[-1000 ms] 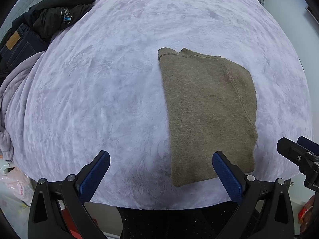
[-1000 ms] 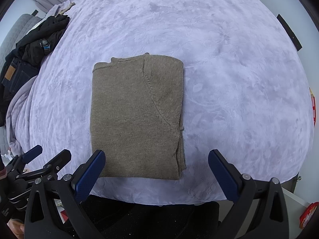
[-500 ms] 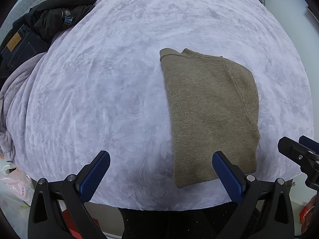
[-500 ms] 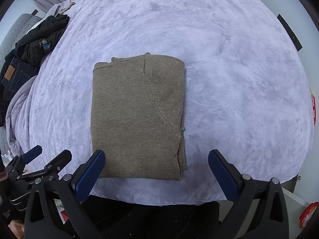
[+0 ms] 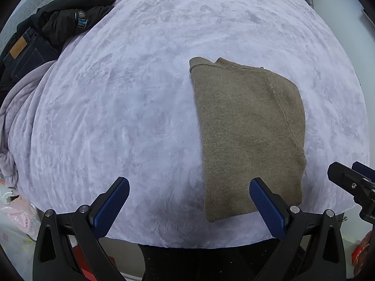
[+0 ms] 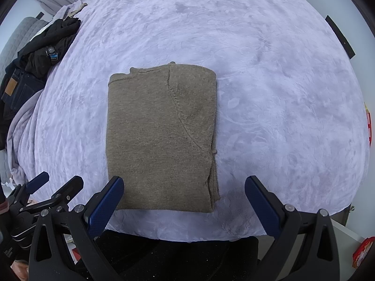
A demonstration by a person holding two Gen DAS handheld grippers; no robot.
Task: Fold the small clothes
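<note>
Brown sweater [image 6: 161, 138] lies on the lilac bedspread [image 5: 117, 117] near its front edge, folded into a flat rectangle with layered edges on one side — probably one more fold left, or done (a dark clothes pile [image 5: 58, 28] waits at far left). Left gripper [image 5: 187, 201] and right gripper [image 6: 185, 199]: jaws spread wide, empty, poised above the near hem — touching nothing.

Sweater [image 6: 161, 138]: olive-brown knit, folded into a flat rectangle, collar at far edge, layered edges on right; lay near the bed's [image 6: 269, 93] front edge; sleeves apparently tucked inside.
</note>
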